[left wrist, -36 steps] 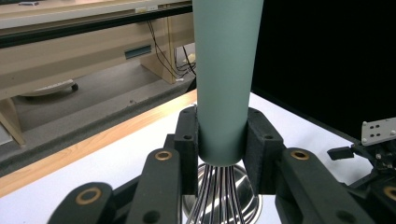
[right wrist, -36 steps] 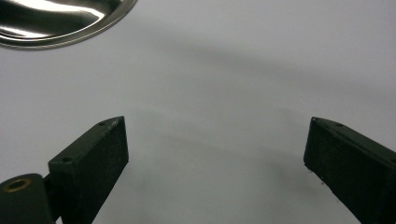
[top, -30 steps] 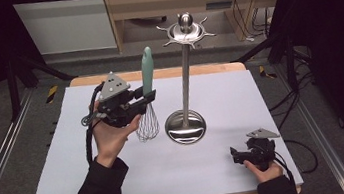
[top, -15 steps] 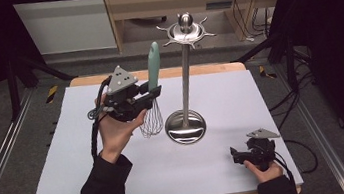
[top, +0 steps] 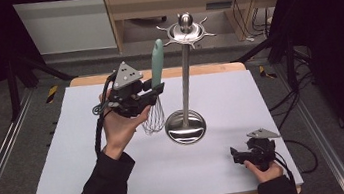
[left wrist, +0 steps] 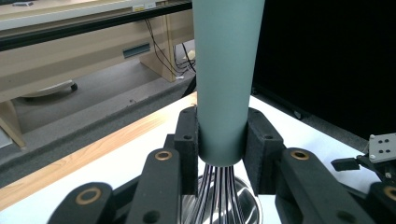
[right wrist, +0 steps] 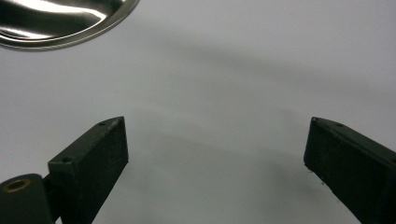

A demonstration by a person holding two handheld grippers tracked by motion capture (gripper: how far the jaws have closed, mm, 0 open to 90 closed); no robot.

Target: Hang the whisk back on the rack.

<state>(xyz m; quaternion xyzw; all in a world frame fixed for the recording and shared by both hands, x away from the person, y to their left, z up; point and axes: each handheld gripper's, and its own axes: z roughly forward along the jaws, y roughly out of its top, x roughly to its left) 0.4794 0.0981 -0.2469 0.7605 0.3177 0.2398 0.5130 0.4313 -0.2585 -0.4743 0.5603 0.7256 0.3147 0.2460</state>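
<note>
A white table (top: 96,187) with a wooden rim fills the scene. Nearest the person, the right gripper (top: 236,157) rests low at the front right, its jaws spread wide over bare surface. Farther in, the left gripper (top: 151,92) is clamped on the green handle of a whisk (top: 156,76), held upright just beside the steel stand (top: 186,125).

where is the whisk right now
The whisk is held upright in the left gripper, green handle up and wires down, left of centre in the high view, just left of the steel stand and above the white mat.
</note>
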